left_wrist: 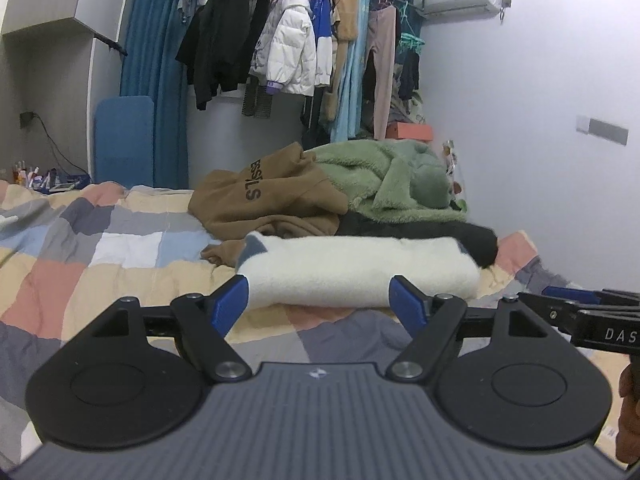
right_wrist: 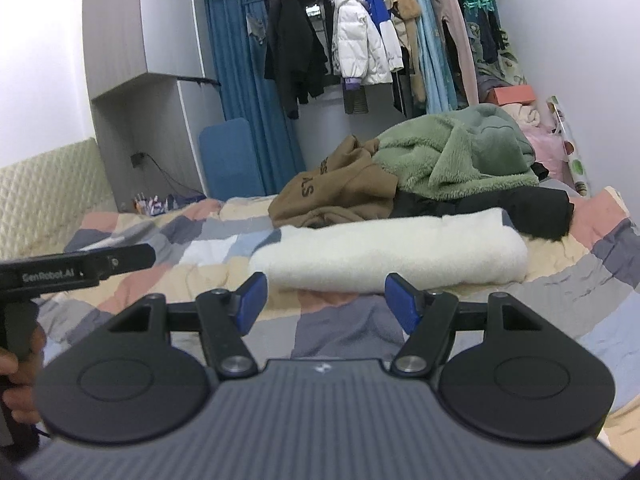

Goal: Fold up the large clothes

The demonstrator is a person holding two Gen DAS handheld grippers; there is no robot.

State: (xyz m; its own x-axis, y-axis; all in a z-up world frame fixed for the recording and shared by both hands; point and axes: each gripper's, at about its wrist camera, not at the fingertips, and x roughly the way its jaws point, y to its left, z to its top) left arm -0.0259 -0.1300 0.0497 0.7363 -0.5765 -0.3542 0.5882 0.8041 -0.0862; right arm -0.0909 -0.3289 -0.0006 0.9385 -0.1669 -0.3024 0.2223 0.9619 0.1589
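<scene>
A folded white fleece garment (left_wrist: 360, 272) lies flat on the checked quilt (left_wrist: 120, 248), just past my fingertips; it also shows in the right wrist view (right_wrist: 392, 256). My left gripper (left_wrist: 320, 300) is open and empty, its blue pads just short of the garment's near edge. My right gripper (right_wrist: 326, 298) is open and empty too, a little short of the same garment. Behind it lie a brown hoodie (left_wrist: 264, 200), a green fleece (left_wrist: 392, 180) and a black garment (left_wrist: 440, 236) in a loose pile. The right gripper also shows at the right edge of the left wrist view (left_wrist: 592, 308).
A rail of hanging clothes (left_wrist: 304, 40) and a blue curtain (left_wrist: 160, 60) stand behind the bed. A padded headboard (right_wrist: 44, 200) is at the left, a white wall (left_wrist: 540, 120) close on the right. Small items lie on a bedside surface (left_wrist: 44, 182).
</scene>
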